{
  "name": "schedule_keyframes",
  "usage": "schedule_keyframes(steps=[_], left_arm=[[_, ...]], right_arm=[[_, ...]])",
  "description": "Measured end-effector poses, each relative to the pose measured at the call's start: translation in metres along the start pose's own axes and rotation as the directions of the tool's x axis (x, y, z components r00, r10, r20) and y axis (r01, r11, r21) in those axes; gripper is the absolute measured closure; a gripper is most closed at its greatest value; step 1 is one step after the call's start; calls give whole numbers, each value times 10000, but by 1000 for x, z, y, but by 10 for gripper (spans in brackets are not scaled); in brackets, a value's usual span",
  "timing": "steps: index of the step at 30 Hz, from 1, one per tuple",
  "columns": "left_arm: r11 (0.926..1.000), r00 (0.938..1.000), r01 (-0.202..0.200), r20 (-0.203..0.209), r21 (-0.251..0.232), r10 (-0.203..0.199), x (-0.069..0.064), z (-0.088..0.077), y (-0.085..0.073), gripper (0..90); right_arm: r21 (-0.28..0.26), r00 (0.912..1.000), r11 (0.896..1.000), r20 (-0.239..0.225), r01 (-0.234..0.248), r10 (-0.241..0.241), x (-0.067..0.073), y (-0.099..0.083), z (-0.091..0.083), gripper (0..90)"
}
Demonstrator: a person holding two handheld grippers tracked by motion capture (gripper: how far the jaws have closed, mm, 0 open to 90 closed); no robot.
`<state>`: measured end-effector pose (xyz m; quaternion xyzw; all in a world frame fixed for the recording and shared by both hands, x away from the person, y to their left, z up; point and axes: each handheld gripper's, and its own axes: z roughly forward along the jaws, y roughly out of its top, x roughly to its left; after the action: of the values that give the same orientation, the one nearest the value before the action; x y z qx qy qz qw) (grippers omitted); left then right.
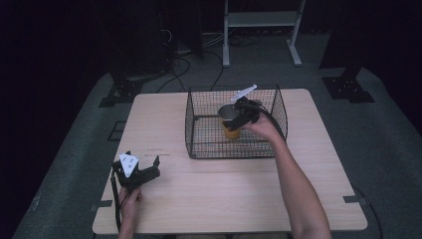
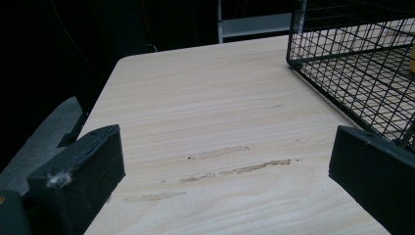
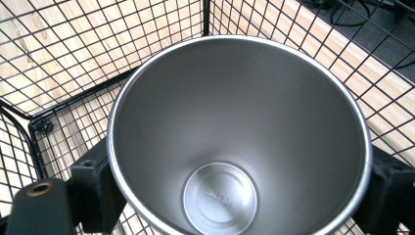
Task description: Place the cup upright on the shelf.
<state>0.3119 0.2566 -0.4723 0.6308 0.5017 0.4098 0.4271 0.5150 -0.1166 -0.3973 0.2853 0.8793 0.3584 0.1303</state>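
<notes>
A cup (image 1: 230, 121) with a steel inside and an orange outside is held upright inside a black wire basket (image 1: 199, 144) on the far middle of the wooden table (image 1: 224, 189). My right gripper (image 1: 237, 121) reaches into the basket from the right and is shut on the cup. In the right gripper view its jaws press both sides of the cup (image 3: 235, 112) just below the rim, with basket mesh (image 3: 73, 58) behind. My left gripper (image 1: 142, 161) rests open at the table's near left. Its jaws (image 2: 227, 147) stand wide apart over bare wood, with the basket (image 2: 352, 63) ahead on the right.
Behind the table stands a pale metal frame (image 1: 261, 30) with cables (image 1: 181, 64) on the grey floor. Dark stand feet (image 1: 117, 92) sit at the back left and back right (image 1: 348, 87). Worn streaks (image 2: 235, 164) mark the wood in front of the left gripper.
</notes>
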Motion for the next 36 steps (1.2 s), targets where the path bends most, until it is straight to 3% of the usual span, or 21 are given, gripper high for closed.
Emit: schedule_keyframes(steps=[22, 36], left_arm=[[10000, 10000, -30, 1, -9, 30, -1, 0, 0, 0], [10000, 10000, -64, -17, -19, 64, -1, 0, 0, 0]], right_arm=[[-7, 9995, 10000, 314, 69, -69, 1, -6, 0, 29], [-474, 9991, 9989, 430, 60, -39, 3, -3, -7, 8]])
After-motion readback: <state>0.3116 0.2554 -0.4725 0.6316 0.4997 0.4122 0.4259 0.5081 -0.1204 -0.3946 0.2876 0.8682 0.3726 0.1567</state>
